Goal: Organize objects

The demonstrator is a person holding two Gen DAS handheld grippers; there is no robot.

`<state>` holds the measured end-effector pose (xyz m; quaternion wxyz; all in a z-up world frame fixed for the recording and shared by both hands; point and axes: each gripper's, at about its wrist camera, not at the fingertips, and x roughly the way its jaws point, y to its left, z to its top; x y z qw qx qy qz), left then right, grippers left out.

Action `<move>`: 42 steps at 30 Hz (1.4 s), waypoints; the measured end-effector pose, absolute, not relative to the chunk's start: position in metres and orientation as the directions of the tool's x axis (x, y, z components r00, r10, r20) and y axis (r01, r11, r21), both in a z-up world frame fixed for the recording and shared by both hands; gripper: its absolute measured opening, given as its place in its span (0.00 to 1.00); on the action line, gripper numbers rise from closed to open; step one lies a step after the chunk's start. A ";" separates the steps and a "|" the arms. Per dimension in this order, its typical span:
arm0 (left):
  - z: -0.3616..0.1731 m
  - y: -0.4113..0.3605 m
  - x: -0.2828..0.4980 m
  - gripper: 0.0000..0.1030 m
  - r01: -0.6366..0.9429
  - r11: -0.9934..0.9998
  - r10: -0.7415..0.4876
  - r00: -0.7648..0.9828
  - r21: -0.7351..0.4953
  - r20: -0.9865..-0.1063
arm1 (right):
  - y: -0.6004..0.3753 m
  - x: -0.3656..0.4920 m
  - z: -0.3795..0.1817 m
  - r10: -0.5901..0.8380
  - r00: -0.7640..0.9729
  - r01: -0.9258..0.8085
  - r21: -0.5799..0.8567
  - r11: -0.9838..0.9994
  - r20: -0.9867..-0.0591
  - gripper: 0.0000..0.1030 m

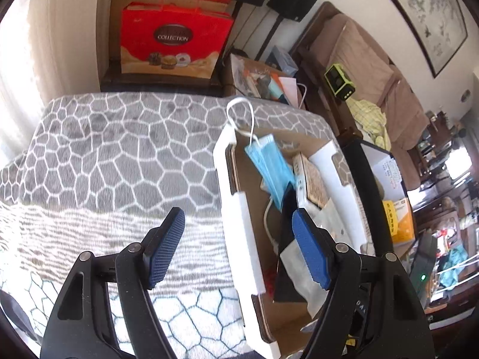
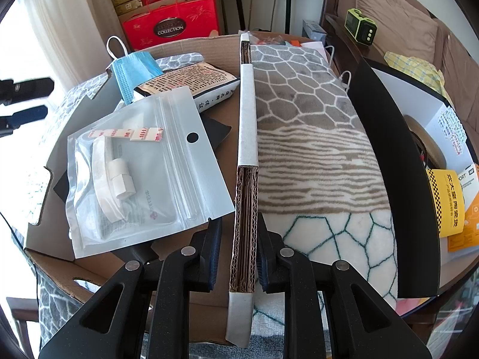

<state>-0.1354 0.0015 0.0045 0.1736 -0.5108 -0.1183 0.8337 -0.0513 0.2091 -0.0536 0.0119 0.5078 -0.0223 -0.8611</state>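
So the right gripper (image 2: pixel 243 257) is clamped tight on the cardboard box's side wall (image 2: pixel 246 161), pads squeezing the corrugated edge at the bottom centre of the right wrist view; that wall's long axis runs straight up the frame, pointing at the red gift box (image 2: pixel 170 30) up top; left of it, inside the box, a clear zip bag (image 2: pixel 146 173) lies tilted, its hang-hole end toward the upper right, with a blue face mask (image 2: pixel 131 71) and a printed packet (image 2: pixel 191 80) above it; the left gripper (image 1: pixel 239 248) is spread wide with nothing in it, over the patterned blanket (image 1: pixel 113 155) beside the box.
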 end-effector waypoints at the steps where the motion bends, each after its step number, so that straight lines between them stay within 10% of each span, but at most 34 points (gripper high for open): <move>1: 0.002 0.002 -0.131 0.69 -0.172 -0.913 0.407 -0.418 -0.369 -0.812 | 0.209 -0.051 -0.054 -0.043 -0.484 -0.002 0.050 -0.999 -0.874 0.21; 18: -0.026 0.033 -0.107 0.63 -0.195 -0.945 0.322 -0.422 -0.262 -0.848 | 0.218 -0.054 -0.036 -0.051 -0.501 -0.014 0.067 -0.998 -0.864 0.21; 26: -0.038 0.035 -0.116 0.27 -0.183 -0.942 0.333 -0.397 -0.282 -0.856 | 0.221 -0.077 -0.026 -0.071 -0.499 0.003 0.080 -0.997 -0.864 0.12; 42: -0.034 0.005 -0.120 0.16 -0.137 -0.955 0.296 -0.424 -0.263 -0.856 | 0.175 -0.089 -0.029 -0.025 -0.498 0.074 -0.014 -0.997 -0.867 0.12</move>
